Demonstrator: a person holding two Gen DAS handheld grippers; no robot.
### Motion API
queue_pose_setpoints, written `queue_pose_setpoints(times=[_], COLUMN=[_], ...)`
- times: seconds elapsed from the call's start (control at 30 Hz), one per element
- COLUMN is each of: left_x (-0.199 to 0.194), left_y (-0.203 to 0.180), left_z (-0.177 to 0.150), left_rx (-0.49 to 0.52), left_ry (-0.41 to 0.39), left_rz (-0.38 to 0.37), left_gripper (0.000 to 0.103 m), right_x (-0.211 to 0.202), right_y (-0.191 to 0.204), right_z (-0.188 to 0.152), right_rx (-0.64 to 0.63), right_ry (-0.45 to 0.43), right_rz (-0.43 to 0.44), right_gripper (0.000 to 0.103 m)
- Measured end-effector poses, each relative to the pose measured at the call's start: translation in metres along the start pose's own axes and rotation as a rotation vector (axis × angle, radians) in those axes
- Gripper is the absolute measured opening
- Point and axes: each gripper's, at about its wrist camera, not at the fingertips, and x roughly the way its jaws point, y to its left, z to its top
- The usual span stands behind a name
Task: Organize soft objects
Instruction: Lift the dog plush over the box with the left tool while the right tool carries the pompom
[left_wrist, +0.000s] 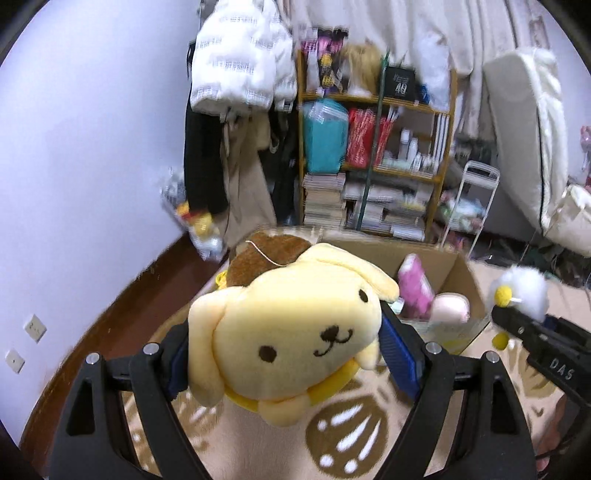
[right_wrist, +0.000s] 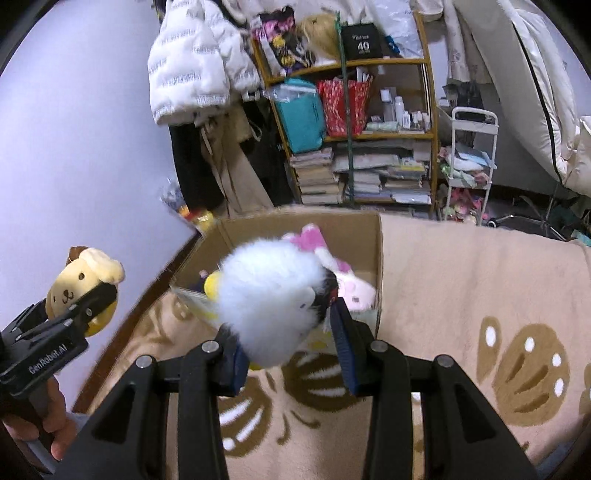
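My left gripper (left_wrist: 284, 354) is shut on a yellow dog plush with a brown beret (left_wrist: 288, 332), held above the rug; it also shows at the left of the right wrist view (right_wrist: 79, 284). My right gripper (right_wrist: 284, 336) is shut on a fluffy white plush with yellow parts (right_wrist: 269, 299), which also shows in the left wrist view (left_wrist: 524, 291). Just beyond both stands an open cardboard box (right_wrist: 376, 236), also in the left wrist view (left_wrist: 461, 280). In it lie a pink and white plush (right_wrist: 332, 266) and a pale pink plush (left_wrist: 450, 308).
A beige rug with brown shell patterns (right_wrist: 480, 295) covers the floor. Behind the box are a cluttered wooden shelf (right_wrist: 369, 136), hanging coats (right_wrist: 199, 66), a white cart (right_wrist: 469, 166) and a white mattress (right_wrist: 535, 92). A bag of toys (left_wrist: 195, 221) leans on the left wall.
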Motion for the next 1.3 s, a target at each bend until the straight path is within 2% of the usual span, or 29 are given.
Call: queue_pose_setpoints(times=[0.1, 0.2, 0.33, 0.47, 0.67, 0.77, 0.93, 1.1, 1.3], left_x=[-0.013, -0.027, -0.040, -0.028, 0.013, 0.037, 0.069, 0.092, 0.113], left_y=[-0.007, -0.018, -0.030, -0.030, -0.033, -0.034, -0.037, -0.037, -0.037], left_z=[0.015, 0.033, 0.051, 0.059, 0.053, 0.047, 0.034, 0.022, 0.009], left_rx=[0.036, 0.075, 0.110, 0.120, 0.146, 0.136, 0.143, 0.137, 0.135], left_ry=[-0.060, -0.114, -0.215, -0.247, -0.215, -0.150, -0.089, -0.020, 0.043], left_rz=[-0.011, -0.062, -0.074, -0.066, -0.052, -0.069, -0.078, -0.107, -0.101], left_gripper=[0.084, 0.084, 0.084, 0.084, 0.084, 0.084, 0.084, 0.084, 0.085], right_x=[-0.011, -0.024, -0.032, -0.021, 0.009, 0.030, 0.060, 0.084, 0.104], right_y=[-0.003, -0.002, -0.003, -0.009, -0.014, -0.016, -0.018, -0.022, -0.023], right_z=[0.011, 0.022, 0.041, 0.054, 0.053, 0.047, 0.036, 0.026, 0.016], right_rx=[-0.006, -0.026, -0.056, -0.069, -0.064, -0.069, -0.060, -0.052, -0.070], right_ry=[-0.059, -0.130, -0.228, -0.242, -0.200, -0.149, -0.077, -0.023, 0.026], right_rz=[0.013, 0.019, -0.023, -0.028, -0.014, 0.004, 0.029, 0.047, 0.058], right_gripper=[0.042, 0.042, 0.042, 0.042, 0.042, 0.042, 0.042, 0.043, 0.043])
